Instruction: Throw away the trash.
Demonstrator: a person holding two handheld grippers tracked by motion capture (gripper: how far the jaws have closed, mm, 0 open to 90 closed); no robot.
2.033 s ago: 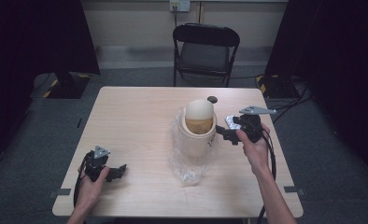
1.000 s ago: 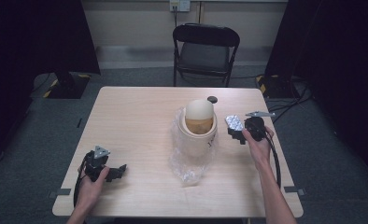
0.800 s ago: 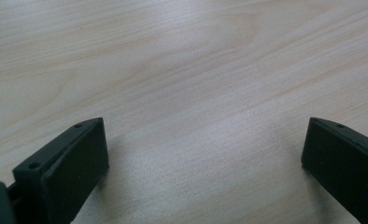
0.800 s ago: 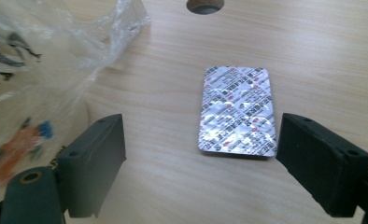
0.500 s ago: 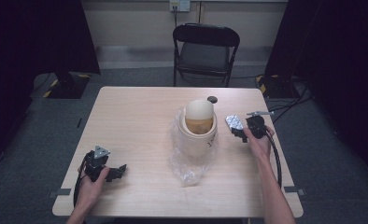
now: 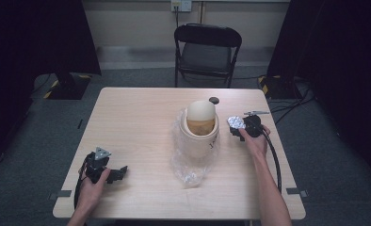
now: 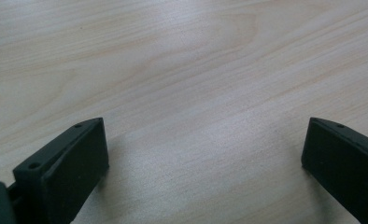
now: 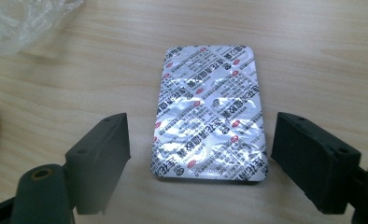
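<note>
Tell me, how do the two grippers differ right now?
The right gripper has a foil blister pack lying between its open jaws, which have just been closing; the left gripper has only bare table between its jaws. In the high view, the right gripper sits beside the cream jar, while the left gripper rests far from it, near the table's front corner. Both are black, hand-held and open.

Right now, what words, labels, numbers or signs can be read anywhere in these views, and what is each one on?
Foil blister pack: rows of small dark characters and red round marks cover the foil, seen upside down in the right gripper view; too small and glare-struck to read.
Cream container: a dark mark low on its side in the high view, perhaps "J"; too blurred to be sure.
Nothing else carries text.
</note>
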